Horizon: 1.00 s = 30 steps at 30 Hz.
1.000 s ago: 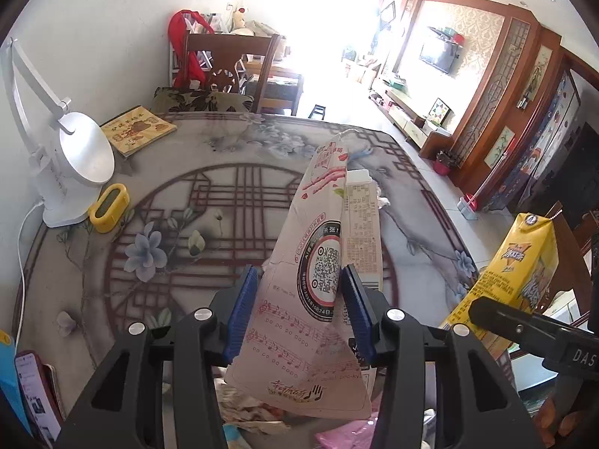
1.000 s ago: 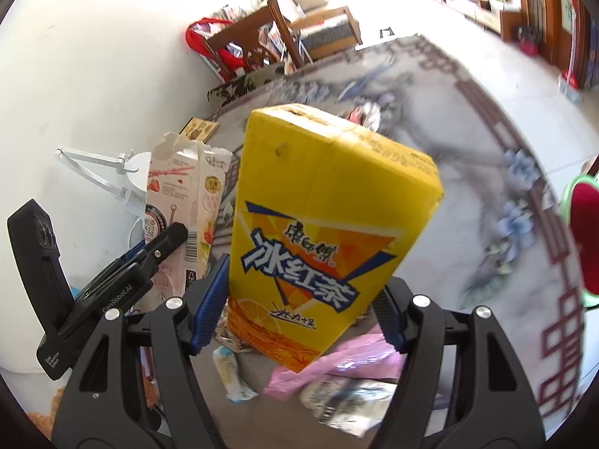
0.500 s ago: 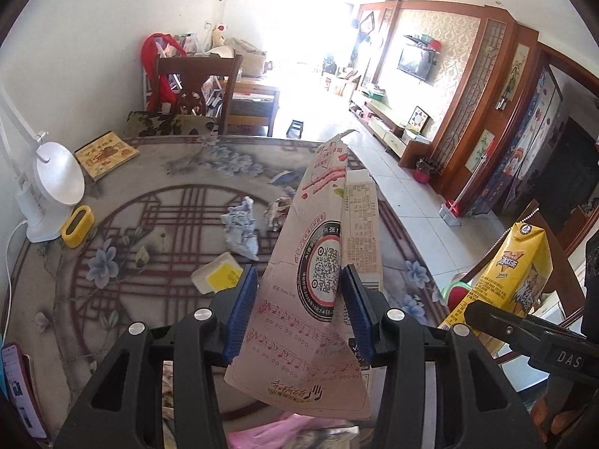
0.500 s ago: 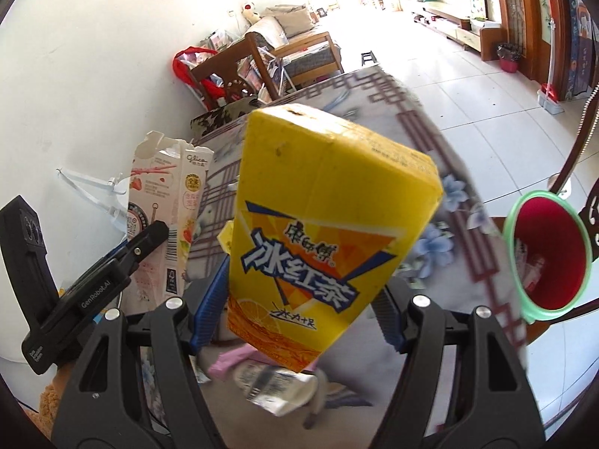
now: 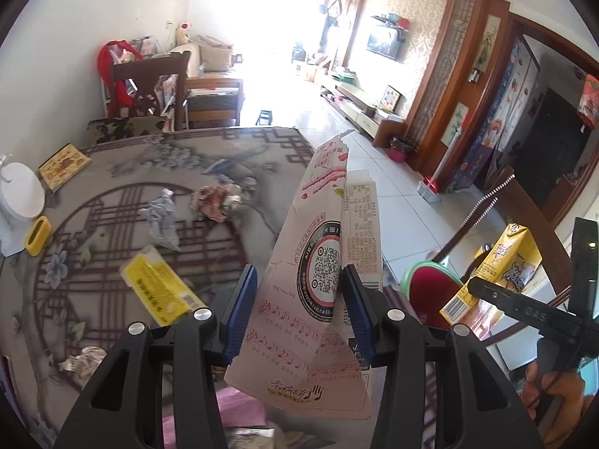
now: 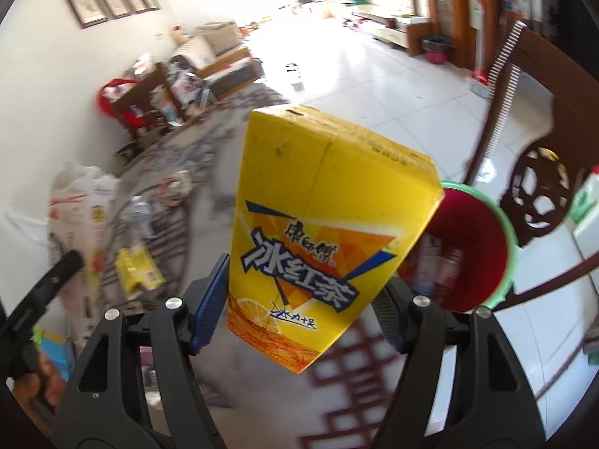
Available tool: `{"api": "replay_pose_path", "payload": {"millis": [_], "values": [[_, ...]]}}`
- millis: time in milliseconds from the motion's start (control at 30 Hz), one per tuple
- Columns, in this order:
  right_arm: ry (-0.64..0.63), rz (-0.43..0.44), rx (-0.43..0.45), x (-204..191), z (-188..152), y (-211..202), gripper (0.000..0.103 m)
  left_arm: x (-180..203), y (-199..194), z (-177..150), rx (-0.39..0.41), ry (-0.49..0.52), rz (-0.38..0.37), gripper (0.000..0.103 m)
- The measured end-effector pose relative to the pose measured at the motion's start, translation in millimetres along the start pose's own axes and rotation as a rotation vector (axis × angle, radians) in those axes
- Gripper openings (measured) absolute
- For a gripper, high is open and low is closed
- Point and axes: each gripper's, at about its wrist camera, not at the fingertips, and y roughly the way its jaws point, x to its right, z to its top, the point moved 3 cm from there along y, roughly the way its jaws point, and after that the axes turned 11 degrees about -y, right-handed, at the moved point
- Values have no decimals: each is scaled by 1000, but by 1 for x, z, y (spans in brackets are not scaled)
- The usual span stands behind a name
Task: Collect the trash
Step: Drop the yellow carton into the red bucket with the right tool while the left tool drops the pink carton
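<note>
Cartons pinched, one per gripper
Our left gripper (image 5: 299, 308) squeezes a flattened pink carton (image 5: 318, 292); our right gripper (image 6: 299, 308) clamps a boxy yellow carton (image 6: 318, 239).

- You are working with a left gripper (image 5: 299, 310) and a right gripper (image 6: 301, 316), both of matte black plastic with triangular cut-outs.
- Ribbed blue pads (image 5: 239, 312) are lining the jaws.
- Round silver screws (image 6: 174, 303) are showing at the pivots.
</note>
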Motion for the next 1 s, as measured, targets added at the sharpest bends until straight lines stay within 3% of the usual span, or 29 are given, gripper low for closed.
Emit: {"api": "replay_pose_path", "payload": {"millis": [200, 367, 533, 700, 900, 1000], "values": [[62, -135, -45, 81, -9, 14, 68, 33, 15, -12, -40, 23, -13, 45], [79, -200, -43, 122, -4, 23, 69, 56, 26, -22, -69, 47, -25, 45], [51, -248, -15, 141, 7, 23, 79, 83, 38, -27, -88, 90, -33, 45], [93, -229, 22, 154, 6, 3, 83, 114, 58, -31, -119, 144, -66, 45], [178, -221, 52, 174, -14, -27, 85, 173, 89, -39, -173, 236, -168, 45], [175, -258, 50, 181, -20, -40, 85, 207, 110, -45, -210, 293, -214, 45]]}}
